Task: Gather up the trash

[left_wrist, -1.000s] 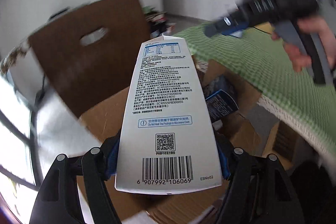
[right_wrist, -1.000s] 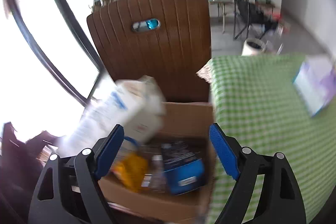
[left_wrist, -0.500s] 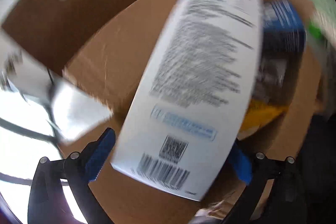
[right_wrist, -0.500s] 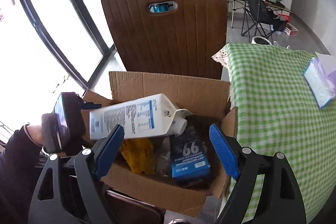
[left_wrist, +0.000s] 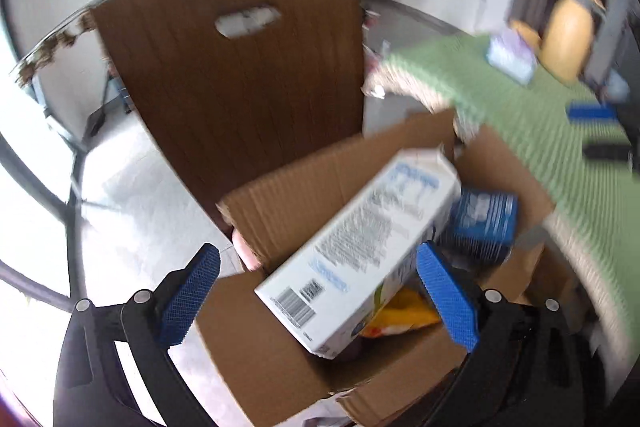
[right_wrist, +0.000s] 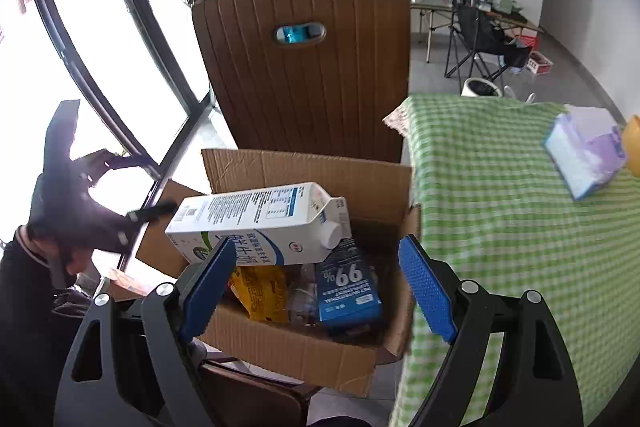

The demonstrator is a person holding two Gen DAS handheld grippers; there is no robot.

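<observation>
A white and blue milk carton [left_wrist: 360, 247] [right_wrist: 260, 223] lies on its side on top of the trash in an open cardboard box [left_wrist: 288, 195] [right_wrist: 304, 171]. Under it are a blue "99%" box [right_wrist: 348, 287] [left_wrist: 484, 219] and a yellow packet [right_wrist: 260, 291] [left_wrist: 400, 315]. My left gripper [left_wrist: 316, 295] is open and empty above the box's near edge; it also shows at the left of the right wrist view [right_wrist: 132, 187]. My right gripper [right_wrist: 316, 287] is open and empty, over the box from the table side.
The box sits on a chair with a tall brown backrest [right_wrist: 308, 67] [left_wrist: 248, 75]. A table with a green checked cloth [right_wrist: 500, 207] [left_wrist: 540, 131] stands to the right, with a tissue pack [right_wrist: 584, 155] on it. A large window [right_wrist: 80, 47] is at the left.
My left gripper let go of the milk carton, which now lies in the box, and pulled back with jaws open. The right gripper stayed open over the box.
</observation>
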